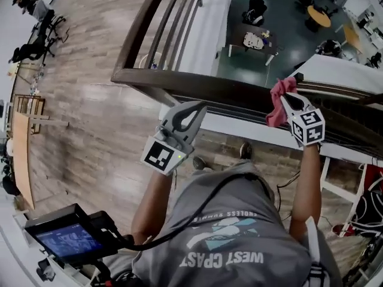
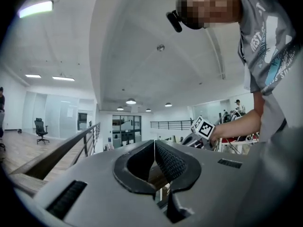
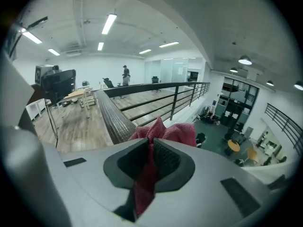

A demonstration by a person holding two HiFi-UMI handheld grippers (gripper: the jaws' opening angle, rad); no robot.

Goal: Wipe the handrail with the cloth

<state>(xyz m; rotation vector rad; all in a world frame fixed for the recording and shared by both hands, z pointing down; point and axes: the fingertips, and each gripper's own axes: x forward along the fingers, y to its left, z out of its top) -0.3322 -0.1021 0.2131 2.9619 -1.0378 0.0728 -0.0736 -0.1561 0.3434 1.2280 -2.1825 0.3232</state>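
While the right gripper [image 1: 287, 98] pinches the cloth [image 1: 277, 109] on the handrail [image 1: 227, 89], left gripper [image 1: 192, 109] is closed, empty.

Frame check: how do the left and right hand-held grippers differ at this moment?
The left hand-held gripper has its jaws together on nothing, while the right hand-held gripper is shut on the red cloth. The right one holds its cloth up at the handrail. The left one sits nearer the person, below the rail in the head view. Shared: both are grey, shut, and point toward the handrail.

left hand-held gripper [image 1: 199, 106] seemingly closed, right hand-held gripper [image 1: 287, 97] clamping cloth [image 1: 277, 107]
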